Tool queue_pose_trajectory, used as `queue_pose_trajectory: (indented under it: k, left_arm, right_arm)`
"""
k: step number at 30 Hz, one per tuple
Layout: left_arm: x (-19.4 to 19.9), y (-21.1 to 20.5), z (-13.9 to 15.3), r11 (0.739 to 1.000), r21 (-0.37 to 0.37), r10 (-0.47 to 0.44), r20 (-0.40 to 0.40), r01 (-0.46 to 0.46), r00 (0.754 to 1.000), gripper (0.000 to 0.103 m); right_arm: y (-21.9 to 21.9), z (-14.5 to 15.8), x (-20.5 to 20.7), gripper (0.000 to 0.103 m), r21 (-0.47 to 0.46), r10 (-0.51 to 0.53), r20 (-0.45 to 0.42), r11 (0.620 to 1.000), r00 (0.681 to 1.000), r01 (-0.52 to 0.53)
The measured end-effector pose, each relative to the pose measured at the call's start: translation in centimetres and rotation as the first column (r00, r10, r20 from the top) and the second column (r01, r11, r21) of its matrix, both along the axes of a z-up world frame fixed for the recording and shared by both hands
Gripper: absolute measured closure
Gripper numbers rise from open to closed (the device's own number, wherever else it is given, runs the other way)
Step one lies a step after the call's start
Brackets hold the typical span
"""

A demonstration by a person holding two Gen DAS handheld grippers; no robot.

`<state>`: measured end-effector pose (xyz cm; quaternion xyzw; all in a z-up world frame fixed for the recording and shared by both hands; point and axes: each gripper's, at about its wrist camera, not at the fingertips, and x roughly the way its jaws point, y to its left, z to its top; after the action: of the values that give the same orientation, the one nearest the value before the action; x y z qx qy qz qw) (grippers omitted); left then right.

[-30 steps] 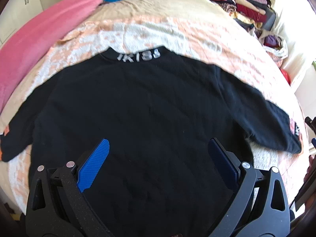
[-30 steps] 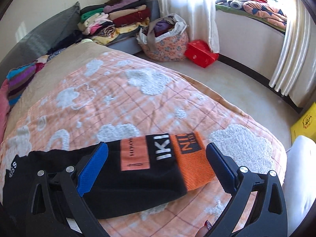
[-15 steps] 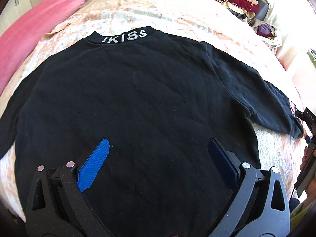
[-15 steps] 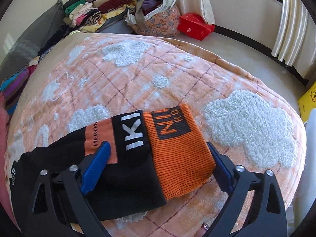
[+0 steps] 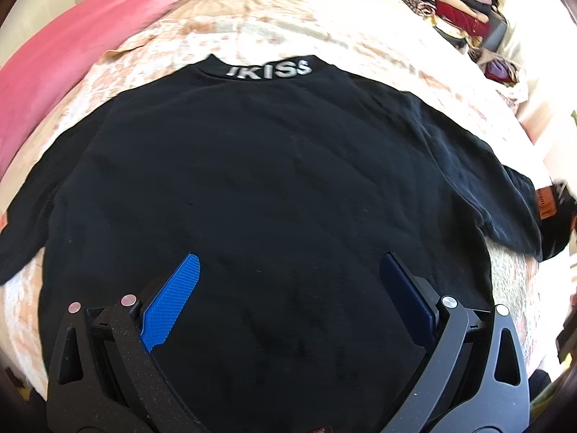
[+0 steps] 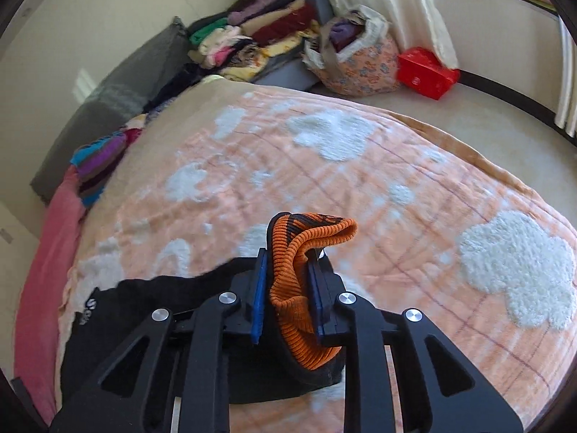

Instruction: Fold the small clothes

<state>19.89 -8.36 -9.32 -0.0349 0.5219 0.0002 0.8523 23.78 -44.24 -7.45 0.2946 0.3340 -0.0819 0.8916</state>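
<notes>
Right gripper [image 6: 286, 299]: jaws closing on orange ribbed cuff [image 6: 288, 288], bunched btwn pads. Left gripper [image 5: 288, 299]: wide open, empty, above black sweatshirt [image 5: 270, 180] spread flat on bed [image 6: 360, 180]. Soft, light, limp fabric; grip at cuffs, hem.

Bed w/ peach cloud-print quilt [image 6: 414, 195]; black sweatshirt [image 5: 274, 187] flat on it, pink blanket [image 5: 72, 47] at edge.
</notes>
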Motion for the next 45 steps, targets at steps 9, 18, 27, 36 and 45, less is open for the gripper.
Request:
queue_pose_trajectory:
  k: [9, 18, 27, 36, 45]
  left_arm:
    - [-0.1, 4.5, 0.5, 0.996, -0.015, 0.091, 0.008, -0.091, 0.996, 0.009]
    - [-0.2, 6.6, 0.3, 0.989, -0.061, 0.136, -0.008, -0.136, 0.991, 0.009]
    - [0.1, 4.7, 0.0, 0.975, -0.206, 0.083, -0.037, -0.089, 0.996, 0.009]
    - [1.7, 0.4, -2.5, 0.934, -0.345, 0.059, -0.1, -0.09, 0.993, 0.018]
    - [2.6, 0.4, 0.0, 0.94, -0.341, -0.011, 0.004, 0.012, 1.0, 0.097]
  right_arm:
    - [16.7, 5.1, 2.7, 0.084, -0.042, 0.444, 0.124, 0.896, 0.887, -0.443]
    - [24.2, 0.6, 3.5, 0.077, -0.031, 0.621, 0.01, 0.783, 0.784, -0.621]
    - [20.8, 1.2, 3.8, 0.042, 0.003, 0.545, 0.047, 0.838, 0.837, -0.546]
    - [19.1, 0.3, 4.1, 0.041, -0.057, 0.485, -0.03, 0.872, 0.874, -0.486]
    - [19.0, 0.6, 4.1, 0.041, -0.083, 0.475, -0.023, 0.876, 0.88, -0.475]
